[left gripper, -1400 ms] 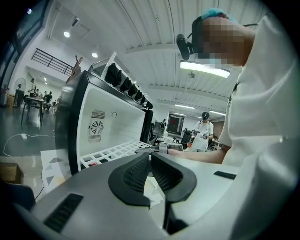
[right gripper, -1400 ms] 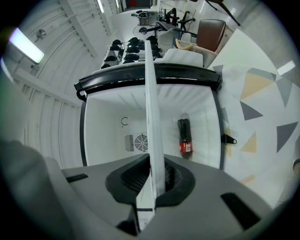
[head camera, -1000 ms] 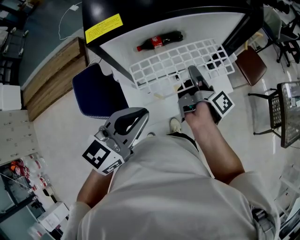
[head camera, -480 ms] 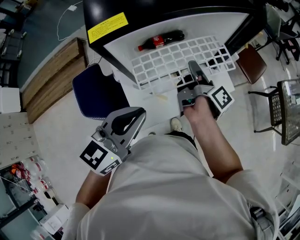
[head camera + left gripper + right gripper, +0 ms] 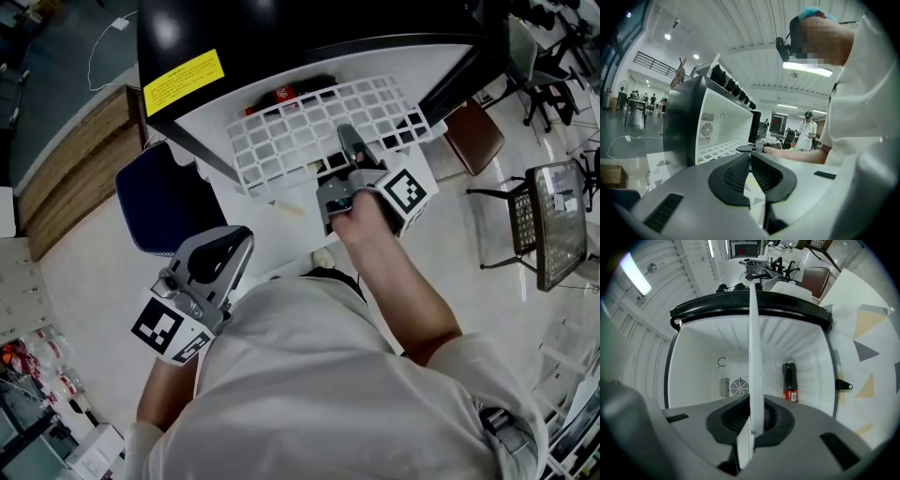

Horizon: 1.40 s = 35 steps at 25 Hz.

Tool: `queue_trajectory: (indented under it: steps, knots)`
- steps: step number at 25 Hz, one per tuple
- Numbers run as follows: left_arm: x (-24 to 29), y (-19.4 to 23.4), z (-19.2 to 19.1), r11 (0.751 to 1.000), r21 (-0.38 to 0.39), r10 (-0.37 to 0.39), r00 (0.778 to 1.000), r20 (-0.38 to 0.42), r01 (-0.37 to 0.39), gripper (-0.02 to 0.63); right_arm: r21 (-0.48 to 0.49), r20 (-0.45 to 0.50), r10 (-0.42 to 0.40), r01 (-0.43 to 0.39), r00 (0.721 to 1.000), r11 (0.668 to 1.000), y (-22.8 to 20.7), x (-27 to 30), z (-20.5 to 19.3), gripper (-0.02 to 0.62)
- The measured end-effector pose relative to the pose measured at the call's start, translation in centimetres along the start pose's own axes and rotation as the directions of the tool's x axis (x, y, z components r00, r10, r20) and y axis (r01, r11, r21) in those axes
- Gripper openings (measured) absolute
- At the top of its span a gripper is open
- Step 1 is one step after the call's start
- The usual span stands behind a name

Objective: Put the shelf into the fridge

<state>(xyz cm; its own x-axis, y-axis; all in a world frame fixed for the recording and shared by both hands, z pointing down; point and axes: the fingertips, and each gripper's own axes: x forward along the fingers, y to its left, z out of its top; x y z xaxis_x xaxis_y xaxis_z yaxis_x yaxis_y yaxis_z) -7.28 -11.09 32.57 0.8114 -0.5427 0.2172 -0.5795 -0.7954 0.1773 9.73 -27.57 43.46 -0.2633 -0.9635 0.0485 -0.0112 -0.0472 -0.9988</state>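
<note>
Pale glossy flooring is surrounding a black fridge (image 5: 281, 28) with a white interior, and its opening is facing me. A yellow label (image 5: 183, 77) is showing on its top edge. A blue chair (image 5: 155, 202) is standing just beside the fridge on my left, and a brown chair (image 5: 473, 136) is standing near it on my right.

1. Right gripper (image 5: 349, 142): my jaws are pressing together on the near edge of the white grid shelf (image 5: 300, 127). The right gripper view is showing the shelf edge-on, running from between the pads straight into the opening.
2. Shelf position: it is spanning the width of the opening. Its far part is sitting inside the cabinet, while the near edge is projecting out toward me.
3. A cola bottle (image 5: 789, 380) is lying on the fridge's inner floor beneath the shelf, near the back wall. A round fan grille (image 5: 736, 386) is showing on that wall.
4. Left gripper (image 5: 234, 248): I am holding it low beside my torso, well apart from the fridge. Its jaws are meeting at the tips with nothing between them.
</note>
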Motion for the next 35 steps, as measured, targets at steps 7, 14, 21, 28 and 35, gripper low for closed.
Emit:
queue_trajectory:
  steps: [7, 14, 21, 28, 35]
  knots:
    - [1.0, 0.5, 0.4, 1.0, -0.007, 0.025, 1.0, 0.004, -0.025, 0.029, -0.003, -0.035, -0.002, 0.002, 0.999, 1.0, 0.2, 1.4, 0.1, 0.023]
    - [1.5, 0.9, 0.8, 0.999, -0.008, 0.053, 0.999, 0.003, -0.053, 0.029, -0.007, -0.072, 0.001, -0.002, 0.997, 1.0, 0.1, 2.8, -0.2, 0.023]
    - [2.2, 0.7, 1.0, 0.997, -0.026, 0.071, 0.997, 0.013, -0.071, 0.029, -0.008, -0.105, 0.008, -0.009, 0.994, 1.0, 0.3, 4.1, -0.3, 0.023]
    - [3.0, 0.6, 0.9, 0.995, -0.052, 0.087, 0.996, 0.018, -0.086, 0.029, -0.022, -0.137, 0.002, -0.005, 0.991, 1.0, 0.3, 5.4, -0.2, 0.025]
    - [2.9, 0.7, 0.3, 0.988, -0.104, 0.115, 0.993, 0.022, -0.113, 0.029, -0.024, -0.168, 0.015, -0.02, 0.986, 1.0, 0.4, 6.8, -0.4, 0.025]
